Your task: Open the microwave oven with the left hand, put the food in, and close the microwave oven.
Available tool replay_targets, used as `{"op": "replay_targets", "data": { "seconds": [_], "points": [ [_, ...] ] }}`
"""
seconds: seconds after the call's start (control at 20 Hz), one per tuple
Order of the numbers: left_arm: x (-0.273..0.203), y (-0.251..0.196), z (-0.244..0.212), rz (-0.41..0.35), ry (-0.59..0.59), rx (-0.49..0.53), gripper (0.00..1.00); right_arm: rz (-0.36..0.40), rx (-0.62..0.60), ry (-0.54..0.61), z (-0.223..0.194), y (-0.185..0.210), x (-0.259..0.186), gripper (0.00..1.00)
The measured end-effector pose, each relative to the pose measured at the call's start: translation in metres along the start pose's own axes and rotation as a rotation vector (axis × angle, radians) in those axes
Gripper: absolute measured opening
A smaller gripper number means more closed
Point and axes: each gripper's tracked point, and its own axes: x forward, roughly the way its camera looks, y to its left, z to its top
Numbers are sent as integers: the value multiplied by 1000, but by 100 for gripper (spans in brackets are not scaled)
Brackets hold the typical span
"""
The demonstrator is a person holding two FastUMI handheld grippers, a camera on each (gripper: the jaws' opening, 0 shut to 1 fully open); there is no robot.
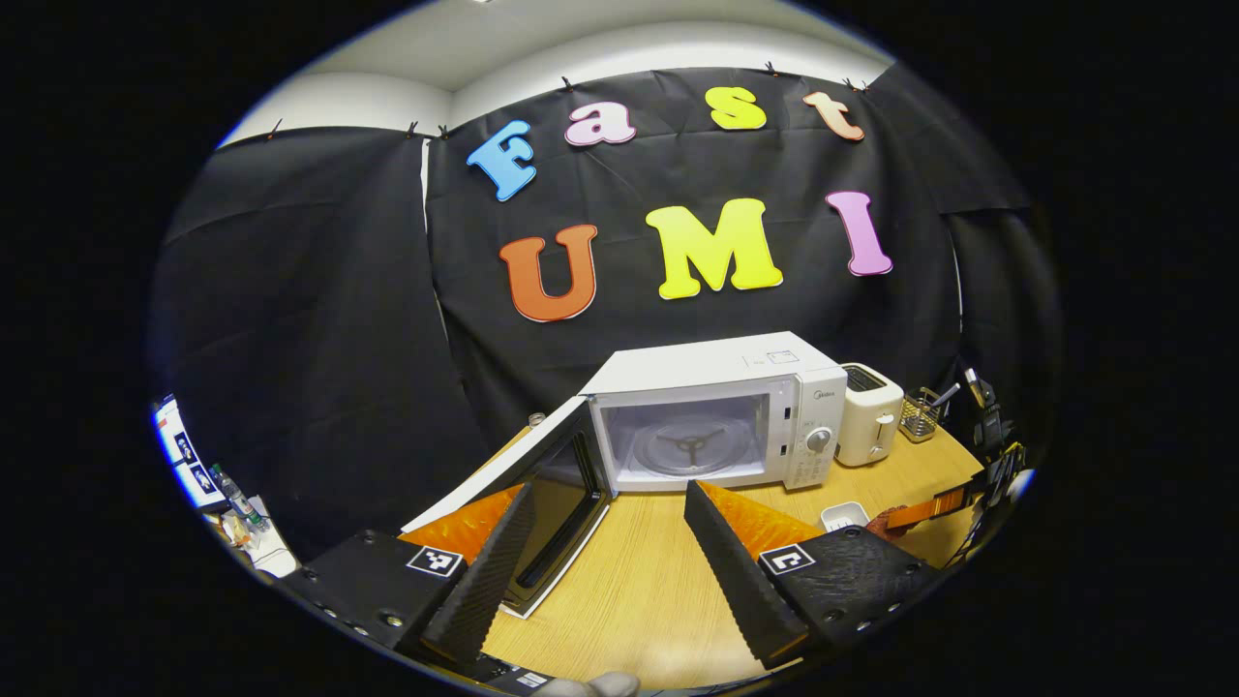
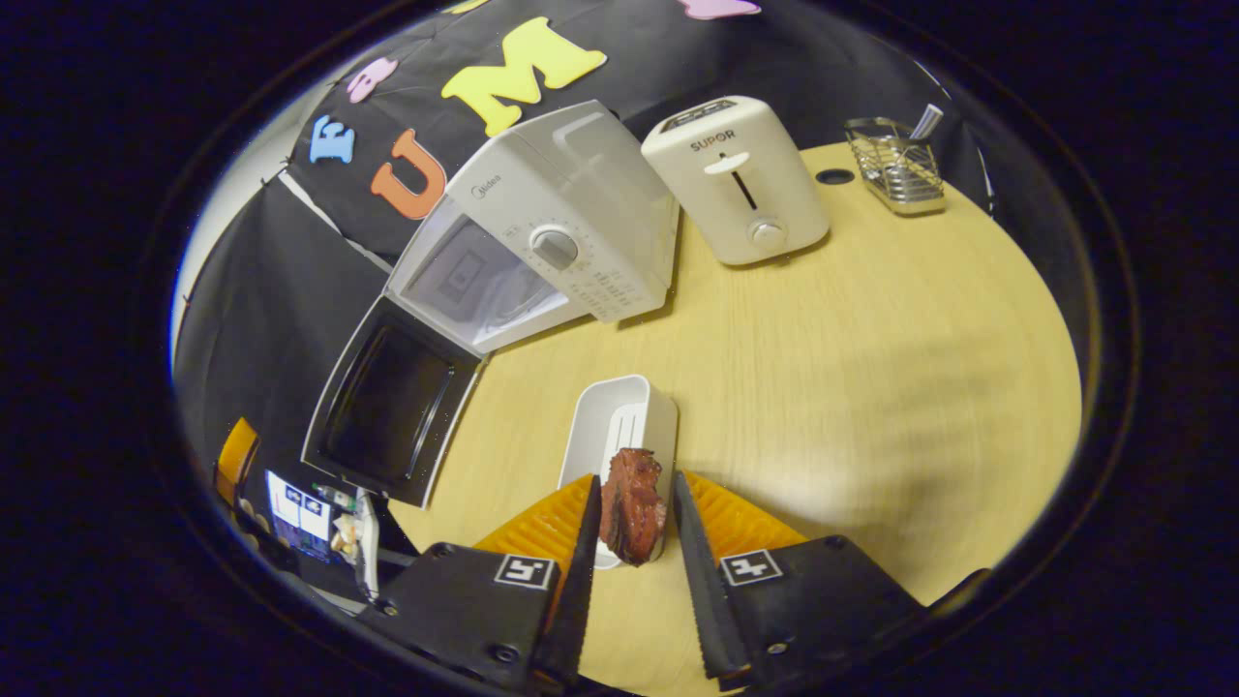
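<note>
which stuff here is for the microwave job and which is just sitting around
For the job: microwave, its open door, piece of meat between the right gripper fingers, white tray, left gripper.

Lying about: toaster, wire basket.

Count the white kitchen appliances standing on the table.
2. The microwave oven, its door swung open, stands at the back of the table; the toaster stands beside its control-panel side. Others may be out of frame.
</note>
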Motion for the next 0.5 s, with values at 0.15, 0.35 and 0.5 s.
{"op": "replay_targets", "data": {
  "seconds": [0.15,0.35,0.5],
  "points": [
    [7,-6,6,22,5,12,95,40,50,44,-2,1,2,25],
    [10,-8,2,32,23,16,95,69,71,67,1,6,1,17],
    [13,-2,2,43,23,17,95,74,2,29,10,20,-9,15]
  ]
}}
